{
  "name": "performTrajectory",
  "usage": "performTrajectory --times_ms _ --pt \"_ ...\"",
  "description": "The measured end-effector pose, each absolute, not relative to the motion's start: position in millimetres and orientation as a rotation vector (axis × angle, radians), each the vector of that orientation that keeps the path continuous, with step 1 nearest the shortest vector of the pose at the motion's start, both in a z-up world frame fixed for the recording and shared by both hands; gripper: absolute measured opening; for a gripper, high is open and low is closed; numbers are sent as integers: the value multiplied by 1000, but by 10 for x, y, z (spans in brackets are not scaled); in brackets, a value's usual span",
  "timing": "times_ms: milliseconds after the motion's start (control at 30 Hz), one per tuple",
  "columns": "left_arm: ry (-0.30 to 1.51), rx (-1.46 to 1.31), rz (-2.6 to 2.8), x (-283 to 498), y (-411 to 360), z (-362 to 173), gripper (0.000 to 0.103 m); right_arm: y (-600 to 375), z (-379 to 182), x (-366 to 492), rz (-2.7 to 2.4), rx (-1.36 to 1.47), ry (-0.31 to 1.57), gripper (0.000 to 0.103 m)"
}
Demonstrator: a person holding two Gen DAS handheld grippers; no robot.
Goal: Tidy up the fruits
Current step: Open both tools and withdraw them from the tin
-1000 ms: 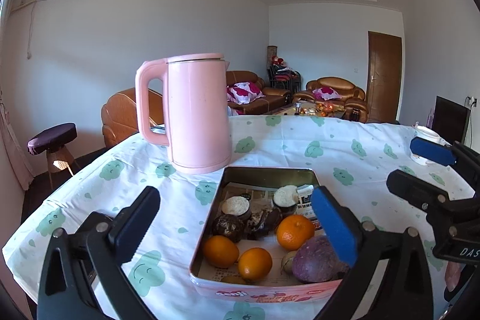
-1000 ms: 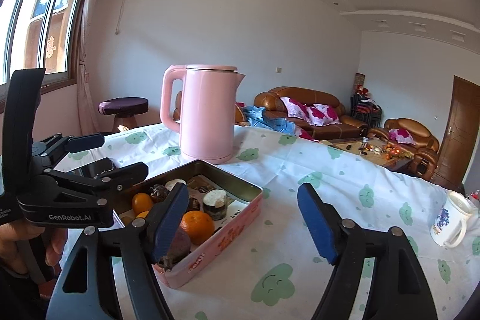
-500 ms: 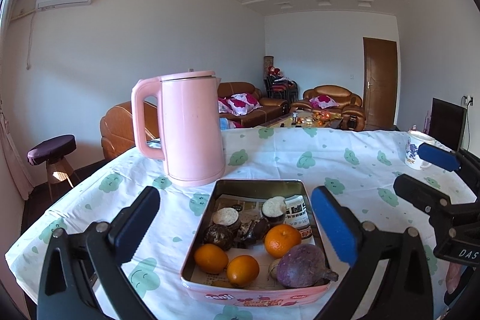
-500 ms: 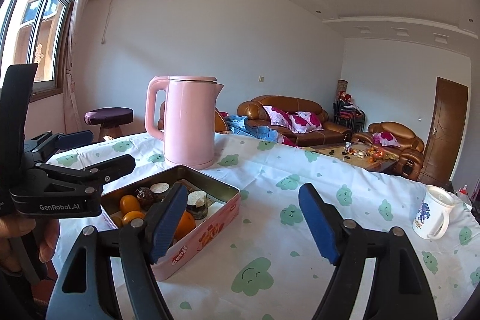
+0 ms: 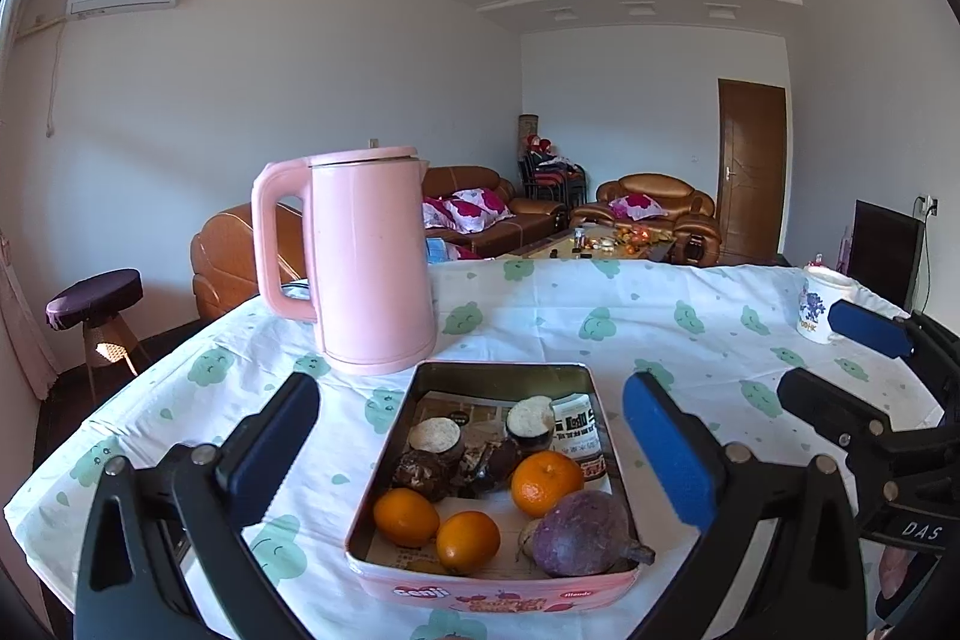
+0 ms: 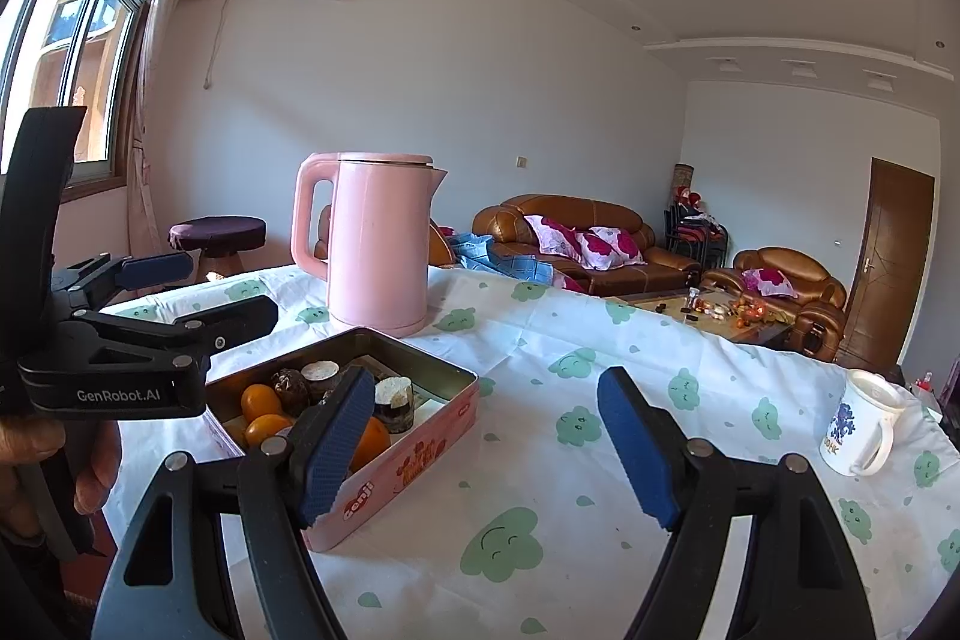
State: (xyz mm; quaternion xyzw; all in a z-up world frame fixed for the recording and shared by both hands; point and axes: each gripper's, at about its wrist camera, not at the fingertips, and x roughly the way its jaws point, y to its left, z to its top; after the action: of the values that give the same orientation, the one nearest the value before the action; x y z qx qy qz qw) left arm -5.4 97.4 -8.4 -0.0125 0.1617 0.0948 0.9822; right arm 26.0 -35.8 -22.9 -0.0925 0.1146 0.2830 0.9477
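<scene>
Pink tin (image 5: 489,577) is sitting on the cloud-print tablecloth (image 5: 660,334), straight ahead of the left gripper (image 5: 471,451), whose blue-padded jaws are standing wide with nothing between them. The tin's long axis is running away from the camera toward the pink kettle (image 5: 366,268) just behind it. Lying inside are three oranges (image 5: 546,481), a purple root-like fruit (image 5: 585,535), cut dark pieces and a small packet (image 5: 579,430) — which of these count as fruit is hard to judge. The right gripper (image 5: 864,364) is showing at the right edge, partly cut off, near a white mug (image 5: 819,307).

From the right wrist, the right gripper (image 6: 480,445) is also gaping wide and empty. The tin (image 6: 384,466) is lying low and to its left, its long side angled across the view, while bare tablecloth (image 6: 540,460) is filling the gap between the fingers. Its left finger is hiding part of the oranges (image 6: 259,400). The left gripper (image 6: 180,298) is hovering over the tin's far side, so the left looks nearer.

All the fruit seen is sitting in the tin — fitting either a finished gathering or a sorting to come.
</scene>
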Motion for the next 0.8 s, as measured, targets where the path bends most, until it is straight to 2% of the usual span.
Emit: performTrajectory --times_ms 800 --pt "325 38 226 -57 868 -60 103 -391 -238 192 562 -217 213 78"
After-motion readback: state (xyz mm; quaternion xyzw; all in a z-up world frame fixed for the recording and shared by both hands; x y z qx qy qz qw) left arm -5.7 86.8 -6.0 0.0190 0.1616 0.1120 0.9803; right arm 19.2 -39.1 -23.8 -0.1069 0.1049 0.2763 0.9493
